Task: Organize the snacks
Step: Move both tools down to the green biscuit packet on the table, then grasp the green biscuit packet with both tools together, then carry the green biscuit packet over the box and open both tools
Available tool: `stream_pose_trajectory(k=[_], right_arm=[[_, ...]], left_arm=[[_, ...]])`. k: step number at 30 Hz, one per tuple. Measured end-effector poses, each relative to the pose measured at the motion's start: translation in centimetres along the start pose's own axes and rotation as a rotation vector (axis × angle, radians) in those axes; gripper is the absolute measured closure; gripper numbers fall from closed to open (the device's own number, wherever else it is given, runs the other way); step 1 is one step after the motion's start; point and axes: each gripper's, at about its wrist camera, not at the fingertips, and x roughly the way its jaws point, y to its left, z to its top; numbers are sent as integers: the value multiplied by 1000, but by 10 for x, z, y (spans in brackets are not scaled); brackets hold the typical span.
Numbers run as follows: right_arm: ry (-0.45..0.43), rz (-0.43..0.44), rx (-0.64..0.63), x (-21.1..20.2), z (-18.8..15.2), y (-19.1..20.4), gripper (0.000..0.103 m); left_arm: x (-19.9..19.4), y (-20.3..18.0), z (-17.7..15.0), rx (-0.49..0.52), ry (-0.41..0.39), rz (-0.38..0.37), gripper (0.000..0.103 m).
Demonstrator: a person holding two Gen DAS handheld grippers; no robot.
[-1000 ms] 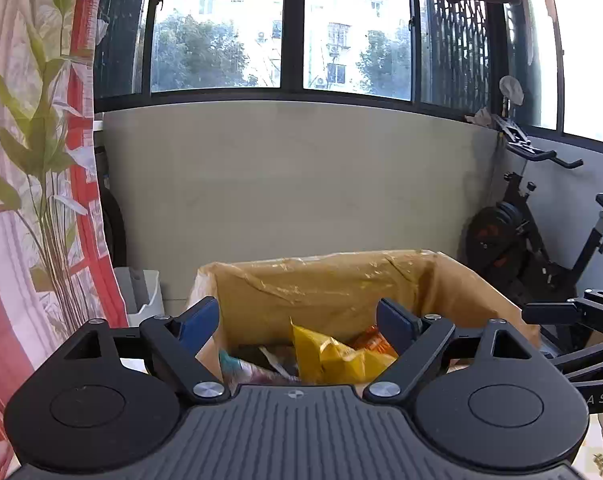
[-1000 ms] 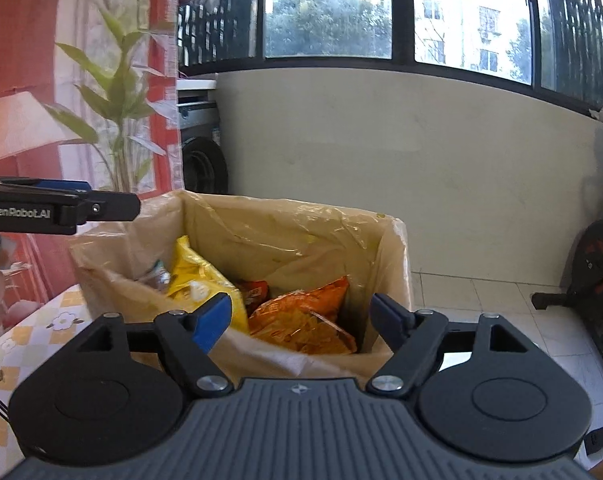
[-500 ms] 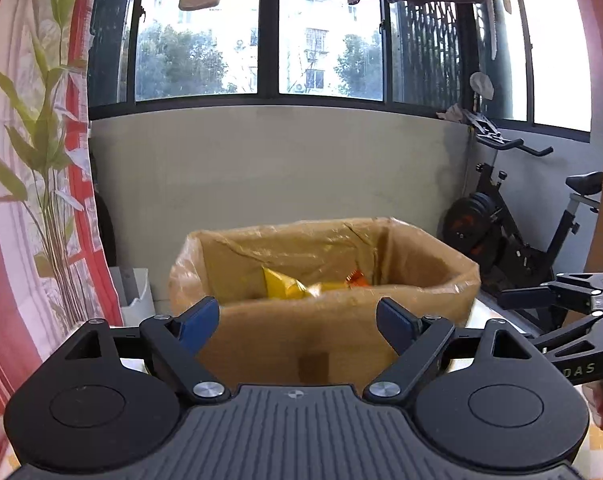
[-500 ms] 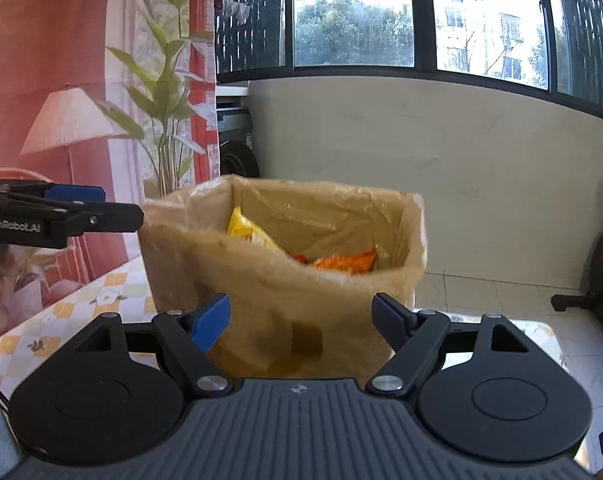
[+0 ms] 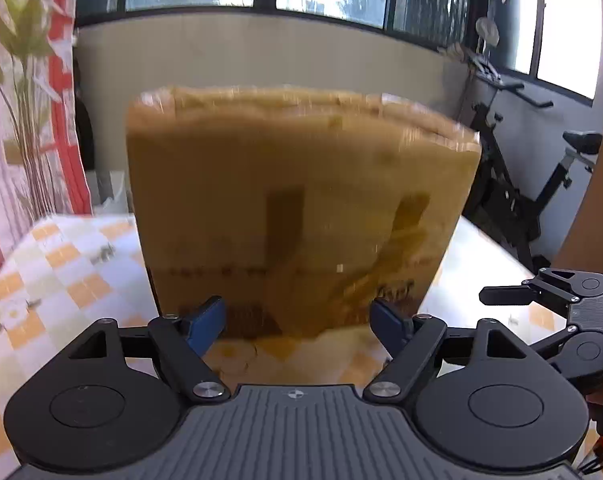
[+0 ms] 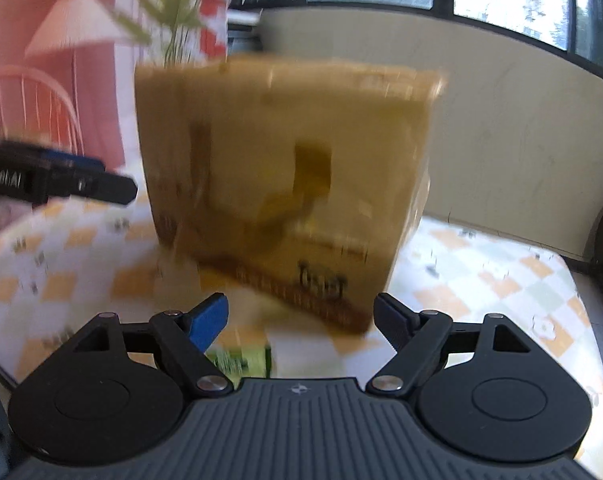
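Both views are blurred, but the brown cardboard box (image 5: 301,200) stands mid-frame on the checkered surface (image 5: 61,264). The left gripper (image 5: 299,322) has just been narrowing, nothing between its jaws; the right gripper (image 6: 299,318) gapes empty, a green packet (image 6: 241,362) just below it.

Motion blur smears the cardboard box (image 6: 285,184), its print unreadable, contents hidden.

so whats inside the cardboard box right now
Cannot be seen. Both wrist views face the cardboard box from the side, so its brown wall and plastic-covered rim hide any contents. Only the checked tablecloth under it shows.
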Motion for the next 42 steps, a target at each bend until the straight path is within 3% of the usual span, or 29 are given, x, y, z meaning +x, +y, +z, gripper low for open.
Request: stream_pose_trajectory(k=[11, 16, 19, 21, 26, 28, 32, 34, 42], right_arm=[[125, 61, -108, 23, -37, 11, 22], [150, 117, -80, 41, -42, 16, 25], [148, 157, -63, 48, -41, 20, 37], [151, 176, -64, 50, -43, 24, 41], [130, 186, -34, 49, -45, 22, 40], [125, 190, -21, 49, -45, 20, 41], [109, 180, -12, 48, -46, 17, 56], [103, 184, 4, 48, -47, 14, 57], [90, 183, -1, 42, -42, 21, 70]], left_arm=[[37, 0, -40, -72, 157, -94, 34], [62, -5, -53, -140, 227, -145, 37], [72, -7, -58, -177, 257, -178, 37], [77, -8, -60, -179, 268, -184, 38], [91, -7, -62, -218, 286, -198, 44], [94, -7, -63, -220, 293, -209, 53], [97, -11, -65, -222, 287, -228, 63], [98, -11, -66, -223, 281, -232, 68], [89, -13, -57, -170, 256, -244, 72]])
